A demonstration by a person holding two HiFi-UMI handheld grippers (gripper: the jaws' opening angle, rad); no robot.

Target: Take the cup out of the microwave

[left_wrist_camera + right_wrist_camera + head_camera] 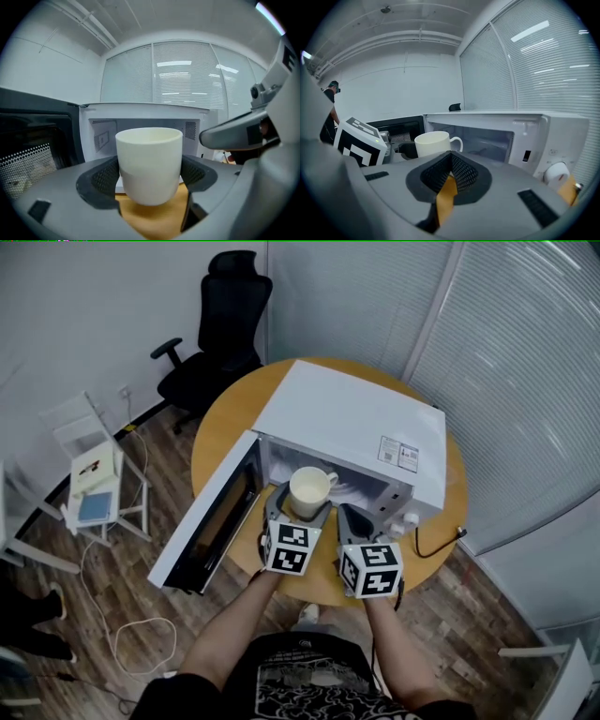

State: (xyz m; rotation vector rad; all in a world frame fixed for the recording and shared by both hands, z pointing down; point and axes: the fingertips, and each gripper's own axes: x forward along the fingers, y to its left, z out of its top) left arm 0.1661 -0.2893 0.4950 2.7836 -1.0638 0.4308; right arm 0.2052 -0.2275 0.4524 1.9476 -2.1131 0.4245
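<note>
A cream cup with a handle on its right hangs just outside the mouth of the white microwave. My left gripper is shut on the cup, one jaw on each side of its body, above the wooden table. In the right gripper view the cup shows to the left with its handle pointing right. My right gripper is beside it, in front of the microwave's control panel, shut with nothing between its jaws.
The microwave door stands wide open to the left, over the edge of the round wooden table. A black office chair stands behind the table. A white rack and cables lie on the floor at left.
</note>
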